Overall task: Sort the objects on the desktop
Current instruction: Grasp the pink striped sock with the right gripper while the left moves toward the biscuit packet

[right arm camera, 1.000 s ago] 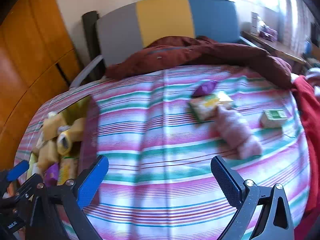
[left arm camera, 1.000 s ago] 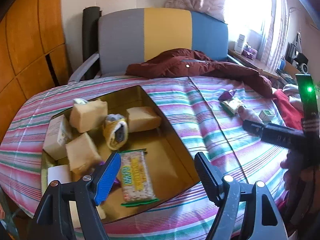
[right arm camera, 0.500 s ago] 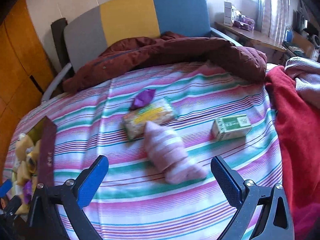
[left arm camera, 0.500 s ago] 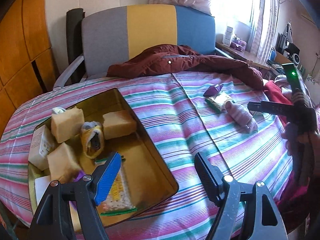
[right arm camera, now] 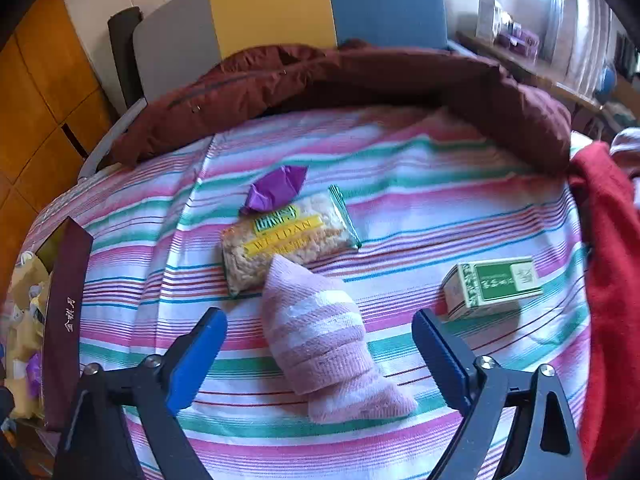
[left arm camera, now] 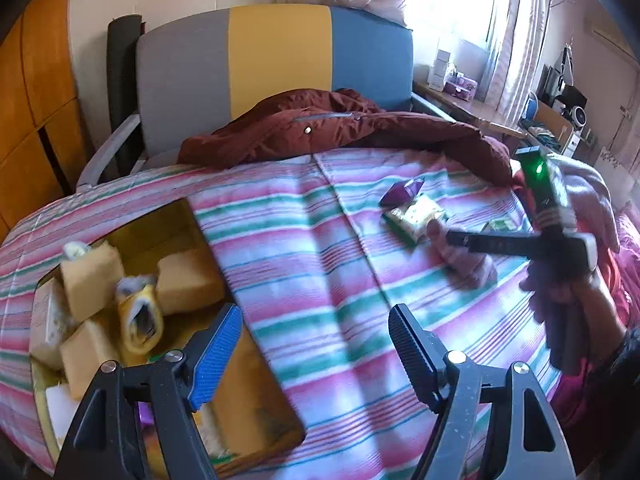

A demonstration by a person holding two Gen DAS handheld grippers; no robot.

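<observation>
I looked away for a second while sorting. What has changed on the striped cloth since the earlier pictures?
The right gripper has travelled from beside the gold tin box across to the rolled pink striped sock, which now lies between its closing jaws, not yet pinched. The left gripper drifted right, still open and empty. The sock, clear cracker packet, purple wrapper and green carton have not moved.
</observation>
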